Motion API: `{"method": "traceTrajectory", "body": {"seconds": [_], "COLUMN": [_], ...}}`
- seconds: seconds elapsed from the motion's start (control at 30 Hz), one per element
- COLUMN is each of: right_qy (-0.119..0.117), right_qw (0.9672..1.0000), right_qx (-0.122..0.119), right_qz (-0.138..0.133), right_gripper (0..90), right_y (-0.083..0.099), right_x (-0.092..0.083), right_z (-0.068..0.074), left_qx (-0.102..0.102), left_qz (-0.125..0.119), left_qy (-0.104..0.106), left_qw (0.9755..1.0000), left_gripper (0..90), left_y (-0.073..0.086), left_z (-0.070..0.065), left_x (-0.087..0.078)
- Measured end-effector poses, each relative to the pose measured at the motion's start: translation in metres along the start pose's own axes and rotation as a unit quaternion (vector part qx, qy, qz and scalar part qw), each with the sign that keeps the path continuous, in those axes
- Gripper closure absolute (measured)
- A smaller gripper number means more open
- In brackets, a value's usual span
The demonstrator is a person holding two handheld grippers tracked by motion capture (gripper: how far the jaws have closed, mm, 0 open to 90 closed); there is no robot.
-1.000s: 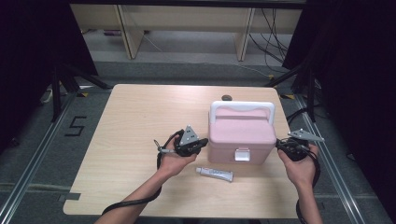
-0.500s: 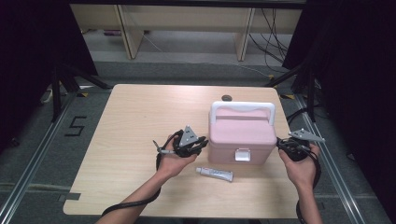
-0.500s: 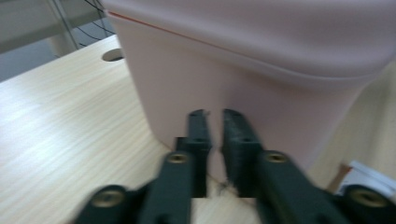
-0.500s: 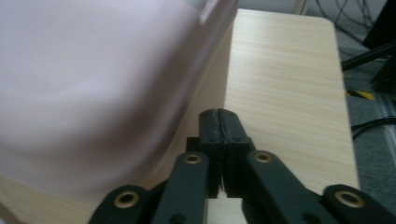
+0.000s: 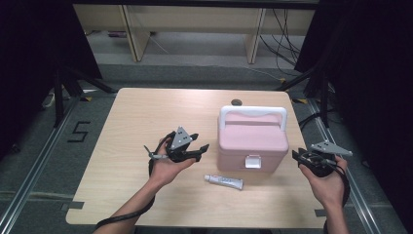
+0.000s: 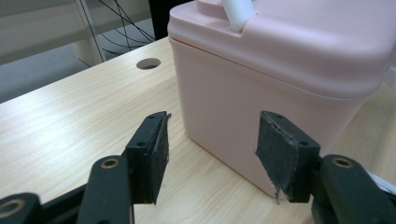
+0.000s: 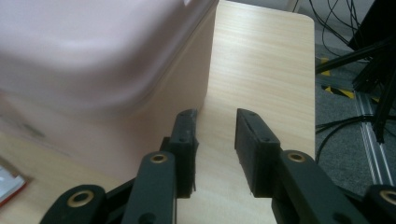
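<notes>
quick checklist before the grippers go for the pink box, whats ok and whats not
1. Left gripper open, nothing between the jaws, which have just been opening: ok.
2. Right gripper open, empty, also just opened: ok.
3. Pink box lid shut, front latch down: ok.
4. White handle folded toward the far side: ok.
5. Tube lies in front of the box, apart from it: ok.
6. Box contents: cannot tell.

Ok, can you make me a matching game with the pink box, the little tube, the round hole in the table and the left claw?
Things:
1. pink plastic box with white handle
2. small white tube
3. round hole in the wooden table
4. left claw

Places or states:
A. open, holding nothing
B. behind the box
C. lid shut, standing on the table
D. lying flat in front of the box

Pairs: 1-C, 2-D, 3-B, 4-A
</notes>
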State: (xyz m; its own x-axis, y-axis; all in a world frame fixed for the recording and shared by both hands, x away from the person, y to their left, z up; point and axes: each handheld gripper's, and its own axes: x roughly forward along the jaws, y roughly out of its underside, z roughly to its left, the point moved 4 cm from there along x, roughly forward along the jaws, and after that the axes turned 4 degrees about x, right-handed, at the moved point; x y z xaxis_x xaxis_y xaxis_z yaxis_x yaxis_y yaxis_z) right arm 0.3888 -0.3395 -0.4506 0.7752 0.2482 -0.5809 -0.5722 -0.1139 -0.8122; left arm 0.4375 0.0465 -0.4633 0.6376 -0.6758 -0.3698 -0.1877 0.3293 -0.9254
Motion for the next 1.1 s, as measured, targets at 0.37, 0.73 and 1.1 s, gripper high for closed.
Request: {"method": "traceTrajectory", "body": {"seconds": [0.37, 0.73, 1.1], "right_qy": [-0.056, -0.155, -0.192], "right_qw": [0.9927, 0.9626, 0.9295], "right_qx": [-0.080, -0.190, -0.282], "right_qz": [0.071, 0.115, 0.139], "right_gripper": [63.9, 61.4, 60.7], "right_y": [0.030, 0.035, 0.040], "right_x": [-0.020, -0.010, 0.026], "right_z": [0.025, 0.093, 0.151], "left_qx": [-0.002, 0.004, -0.001], "left_qz": [0.002, 0.005, 0.006], "left_qy": [-0.004, 0.001, -0.003], "left_qw": [1.0000, 1.0000, 1.0000], "left_gripper": [38.1, 37.5, 37.1], "left_y": [0.001, 0.002, 0.004], "left_z": [0.004, 0.001, 0.005], "left_x": [-0.010, -0.008, -0.009]}}
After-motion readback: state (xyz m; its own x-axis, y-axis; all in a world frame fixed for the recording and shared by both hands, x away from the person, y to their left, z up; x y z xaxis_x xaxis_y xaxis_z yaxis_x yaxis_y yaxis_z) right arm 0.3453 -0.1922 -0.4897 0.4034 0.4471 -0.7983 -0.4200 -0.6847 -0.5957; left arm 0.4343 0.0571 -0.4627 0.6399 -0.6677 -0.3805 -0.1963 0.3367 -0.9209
